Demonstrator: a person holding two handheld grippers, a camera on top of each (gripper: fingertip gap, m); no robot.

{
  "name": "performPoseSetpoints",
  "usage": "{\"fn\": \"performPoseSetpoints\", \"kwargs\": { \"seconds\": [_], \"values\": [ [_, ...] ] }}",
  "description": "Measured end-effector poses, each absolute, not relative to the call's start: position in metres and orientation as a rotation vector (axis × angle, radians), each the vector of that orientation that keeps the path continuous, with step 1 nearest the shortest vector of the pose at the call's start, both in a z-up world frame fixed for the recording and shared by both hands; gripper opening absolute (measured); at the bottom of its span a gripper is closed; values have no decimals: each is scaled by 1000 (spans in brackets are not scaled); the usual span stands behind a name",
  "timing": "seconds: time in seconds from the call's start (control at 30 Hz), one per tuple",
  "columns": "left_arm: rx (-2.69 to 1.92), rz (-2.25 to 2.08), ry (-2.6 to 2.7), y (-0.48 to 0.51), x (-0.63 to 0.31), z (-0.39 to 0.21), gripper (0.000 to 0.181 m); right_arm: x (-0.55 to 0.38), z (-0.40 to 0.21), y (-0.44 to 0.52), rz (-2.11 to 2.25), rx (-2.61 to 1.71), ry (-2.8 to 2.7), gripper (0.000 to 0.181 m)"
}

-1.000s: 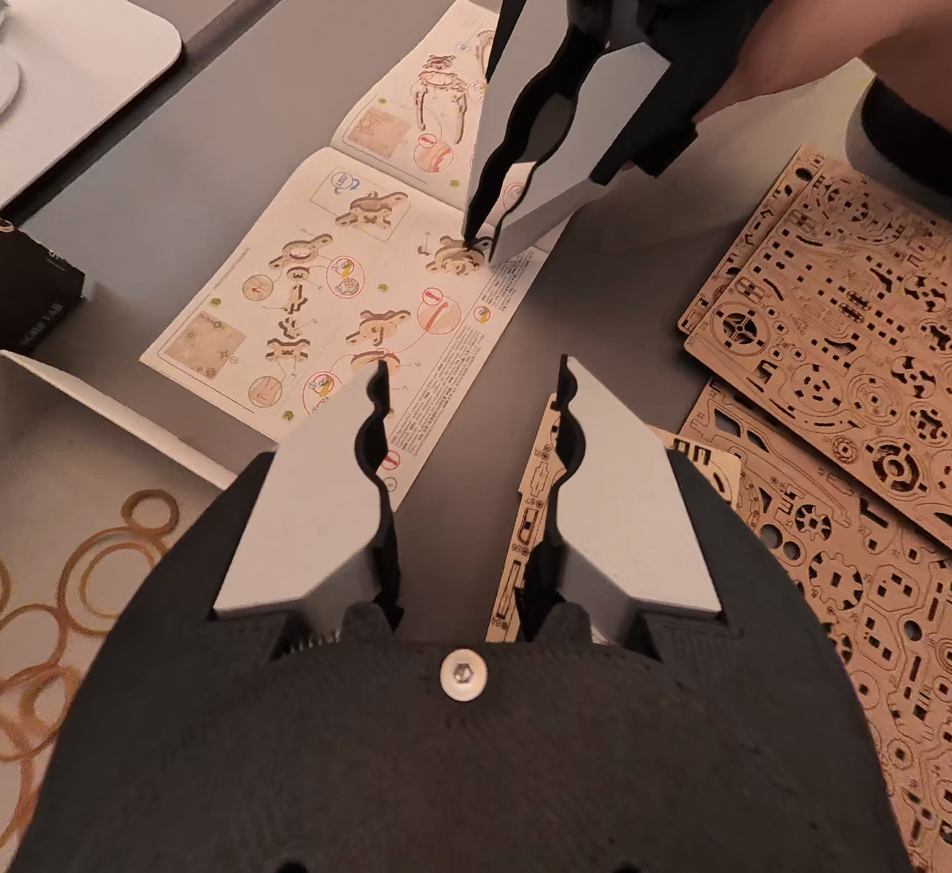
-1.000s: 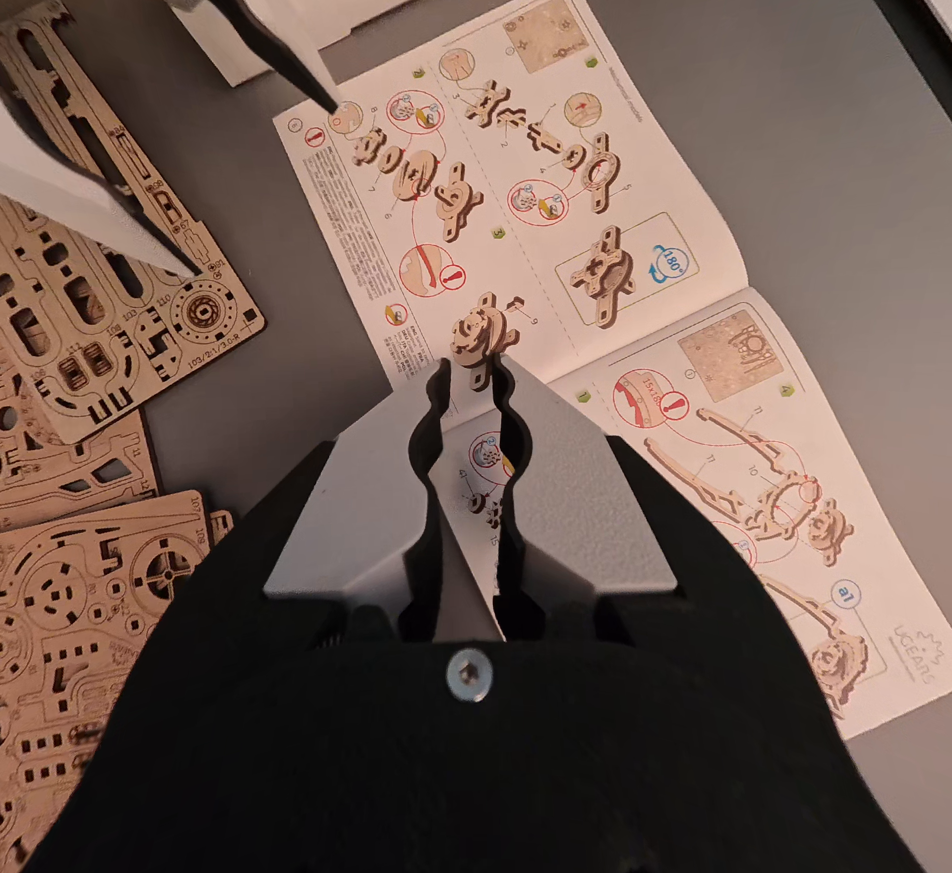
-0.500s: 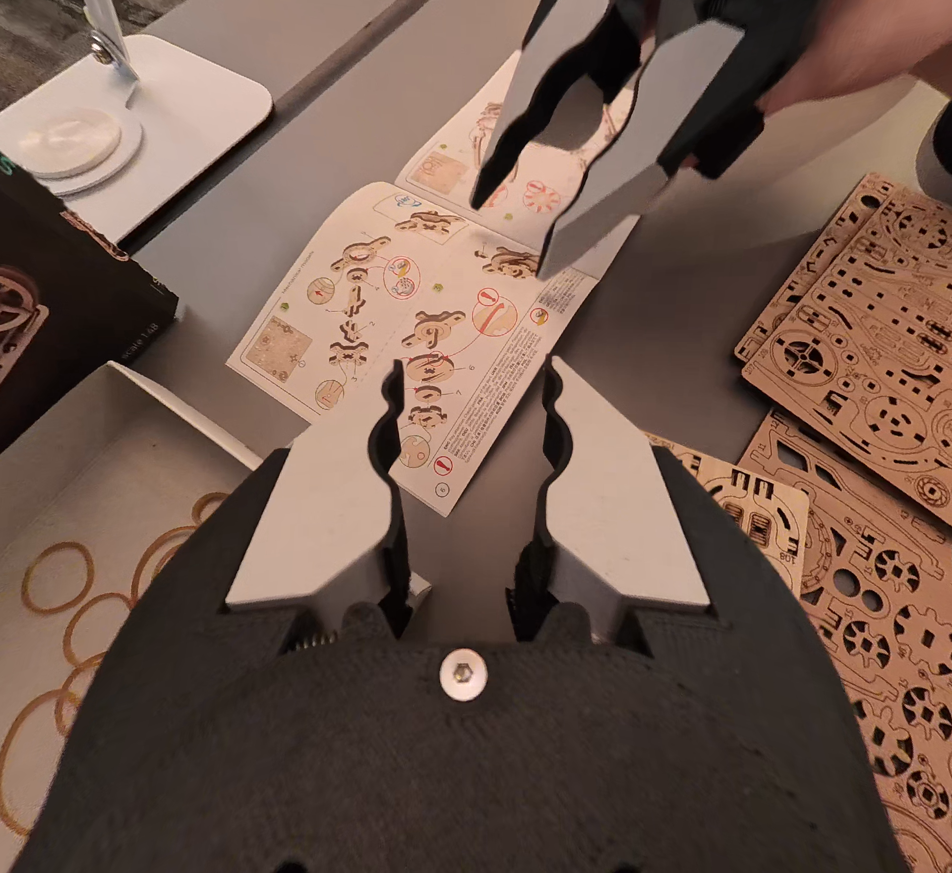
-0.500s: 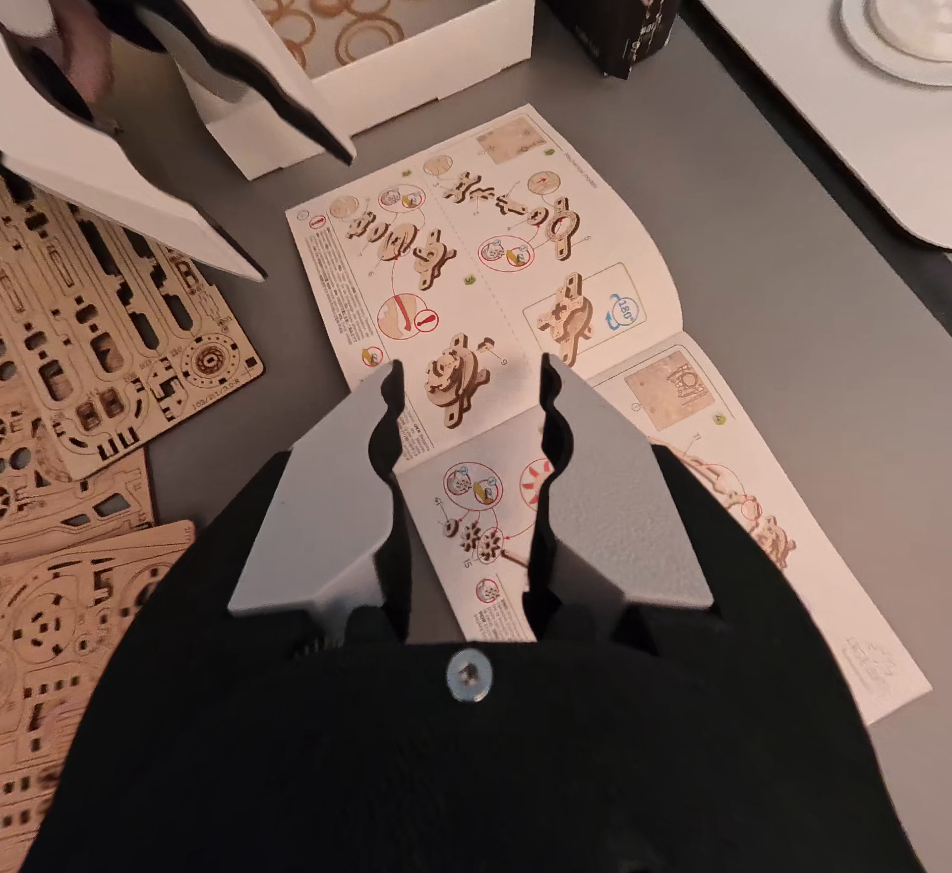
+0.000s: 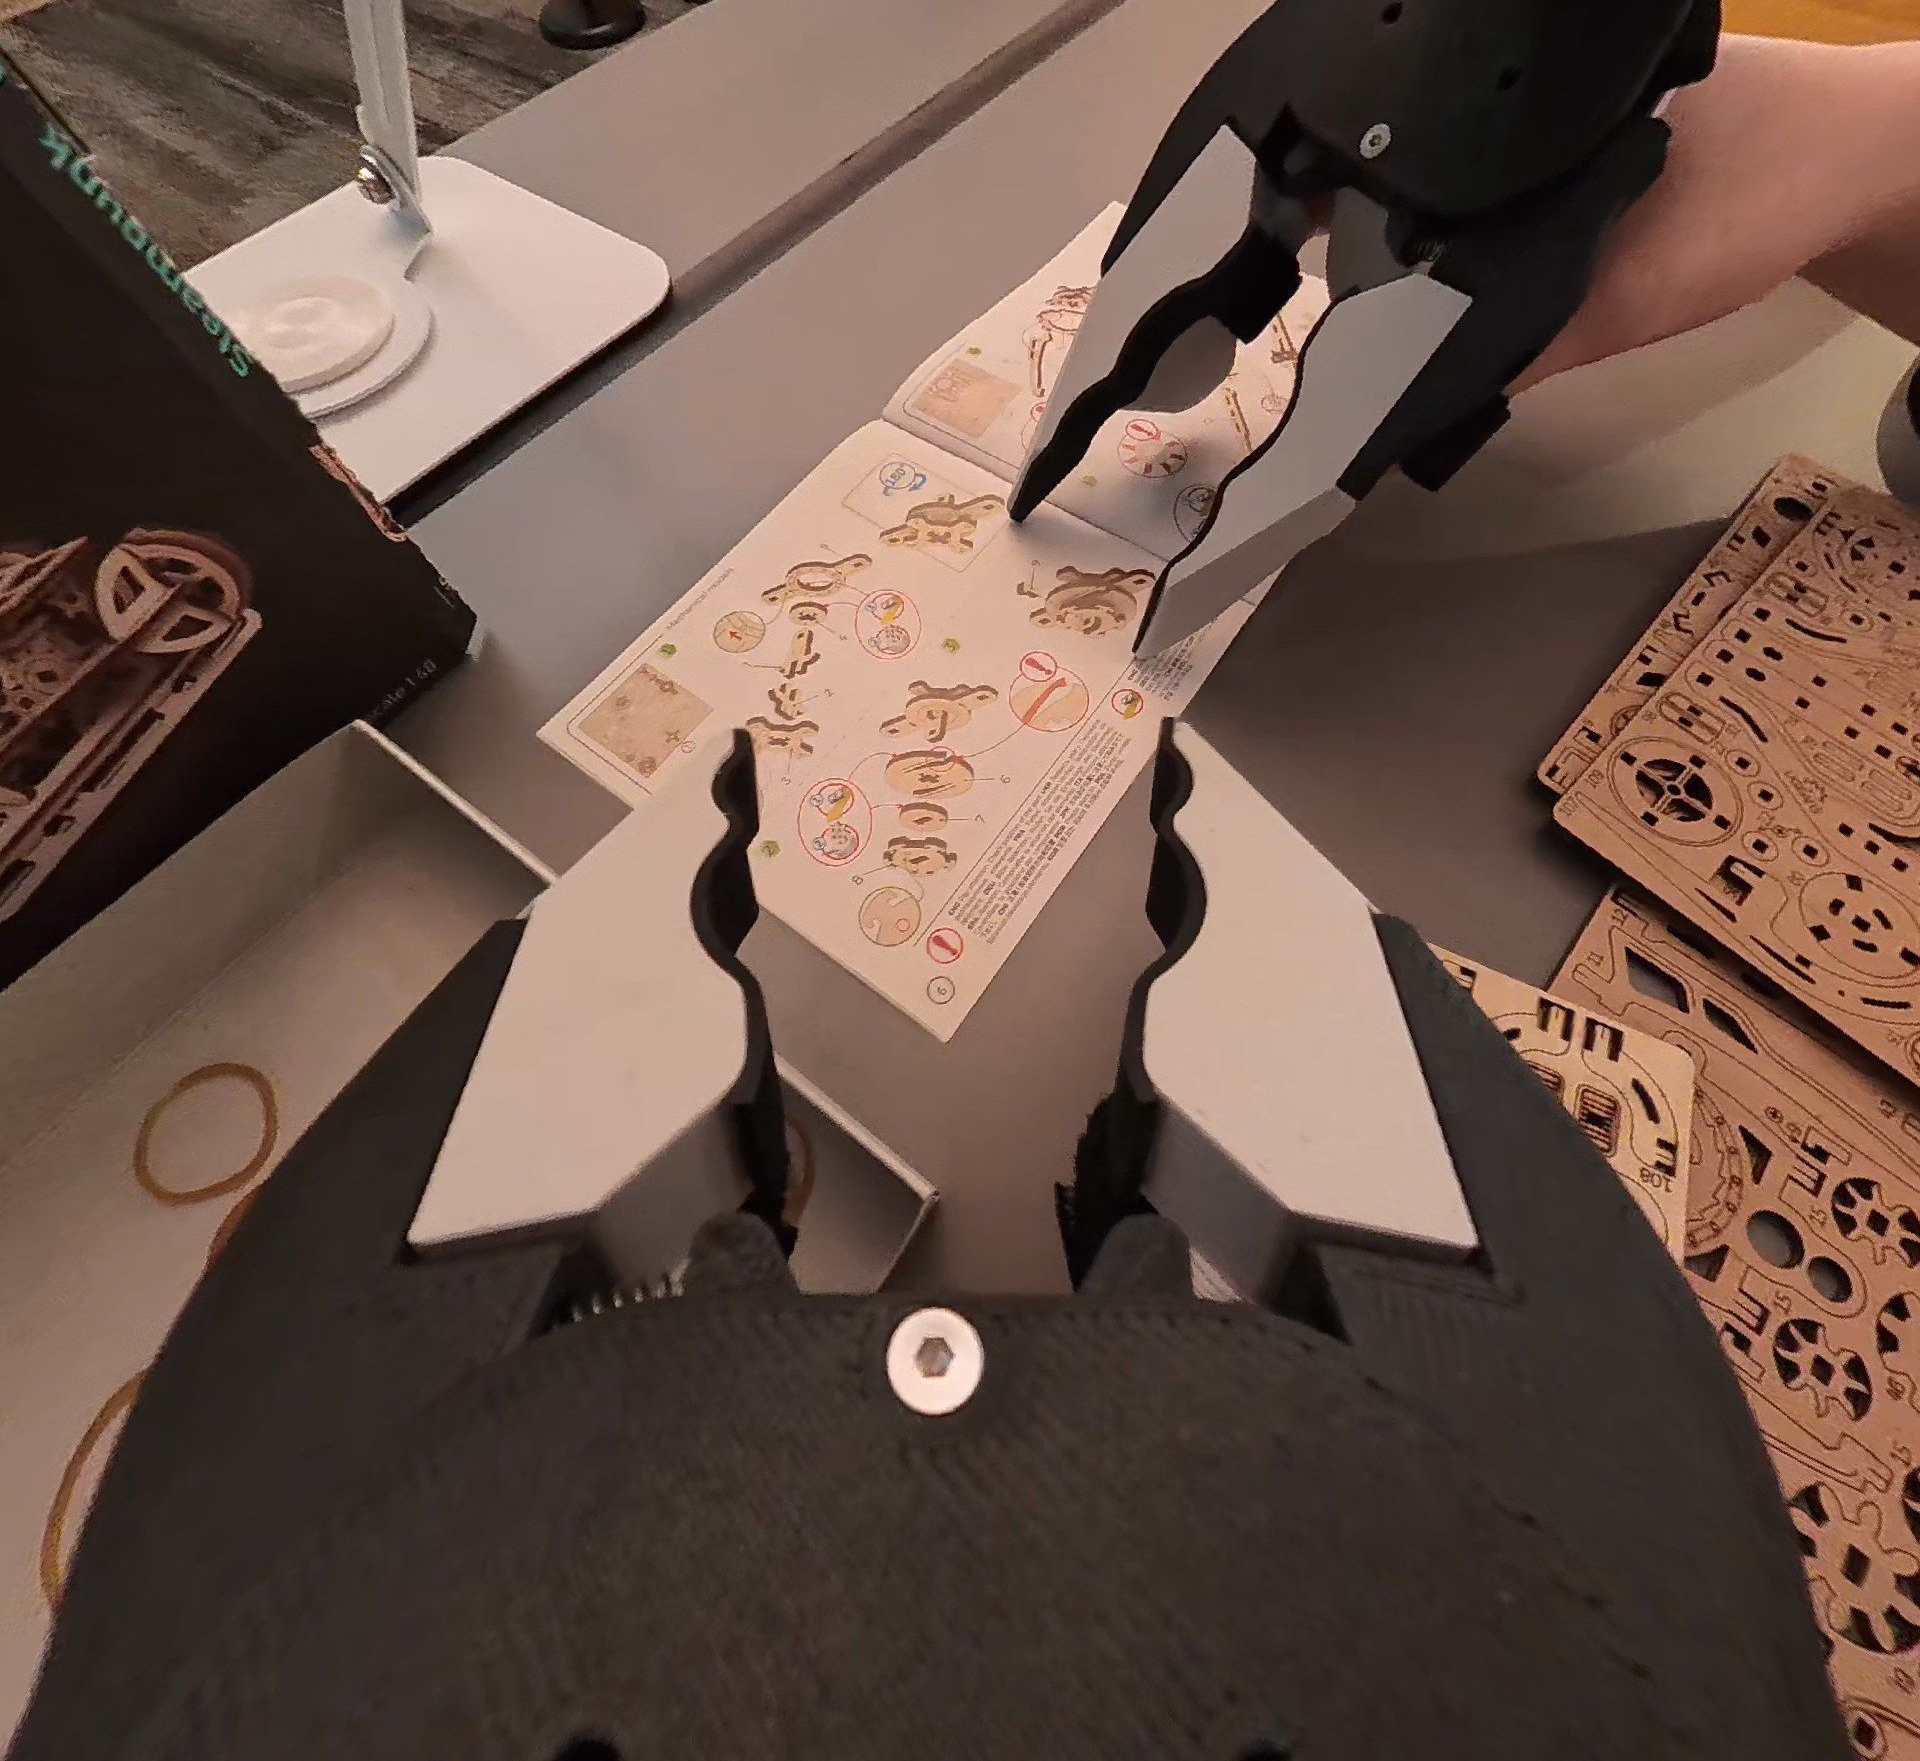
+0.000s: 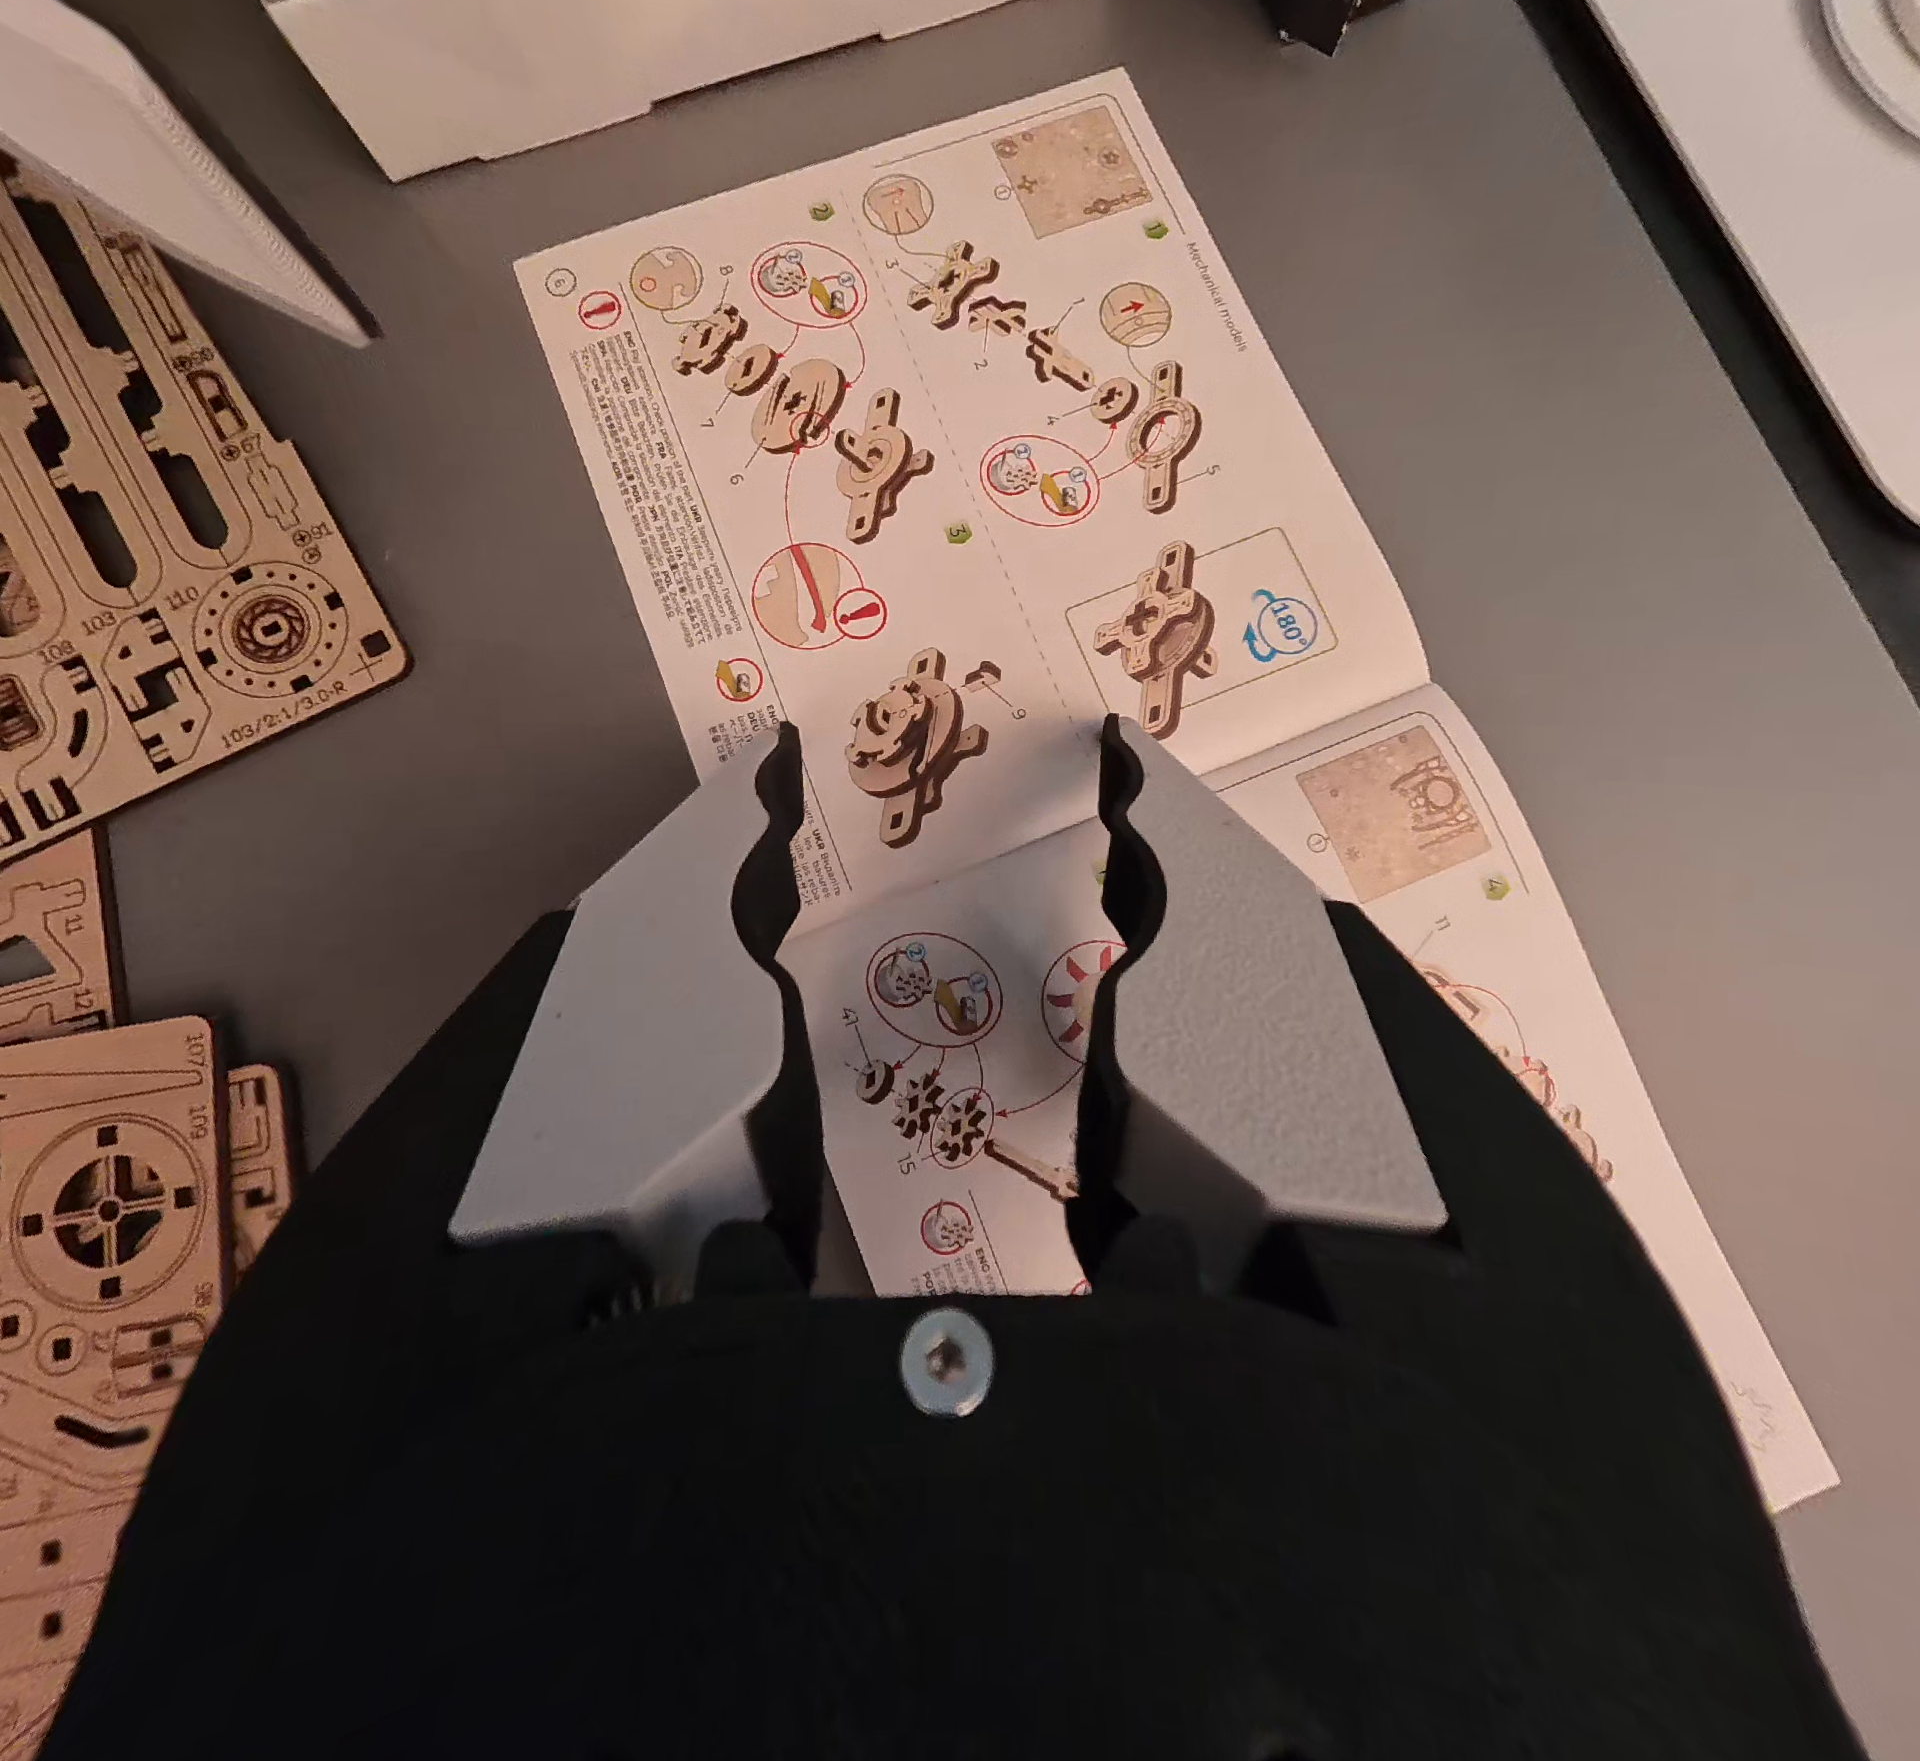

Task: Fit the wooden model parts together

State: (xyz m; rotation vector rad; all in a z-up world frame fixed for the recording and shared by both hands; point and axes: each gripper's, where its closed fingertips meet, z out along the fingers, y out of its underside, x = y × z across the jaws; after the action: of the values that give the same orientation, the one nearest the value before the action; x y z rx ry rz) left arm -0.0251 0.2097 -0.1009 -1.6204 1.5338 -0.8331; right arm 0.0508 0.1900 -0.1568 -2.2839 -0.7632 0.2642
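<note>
Both tongs stand with their jaws apart and nothing between them: the left gripper [image 5: 951,745] hangs over the near edge of the instruction booklet [image 5: 914,735], the right gripper [image 6: 945,735] over the booklet's middle fold, where a small wooden assembly [image 6: 909,750] lies on the page, apart from both fingers.

Going left to right in the left wrist view: a dark product box [image 5: 156,568] with a printed picture and lettering stands upright, a white lamp base [image 5: 488,298] sits behind it, and a shallow white tray [image 5: 312,880] holds rubber bands [image 5: 206,1132]. Only this view shows the right gripper from outside, held by a person's hand [image 5: 1766,194], its tips lowered to either side of the small wooden assembly. Farther right lie the wooden part sheets [image 5: 1766,776], overlapping flat on the grey table [image 5: 1403,724].

The right wrist view shows the booklet's diagrams far more plainly, along with a second page running under the gripper body, which hides part of it. Its sheets [image 6: 156,568] lie at the left and carry engraved numbers. One finger of the left gripper crosses the upper left corner over them. The booklet bears small print and numbered steps.
</note>
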Motion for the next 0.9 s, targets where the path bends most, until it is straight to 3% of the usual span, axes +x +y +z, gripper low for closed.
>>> {"fn": "performPoseSetpoints", "kwargs": {
  "seconds": [0.9],
  "values": [
    [-1618, -881, 1467, 219, -30, -103, 72, 72, -148, 170, 307, -2362, -718, 60]
  ]
}}
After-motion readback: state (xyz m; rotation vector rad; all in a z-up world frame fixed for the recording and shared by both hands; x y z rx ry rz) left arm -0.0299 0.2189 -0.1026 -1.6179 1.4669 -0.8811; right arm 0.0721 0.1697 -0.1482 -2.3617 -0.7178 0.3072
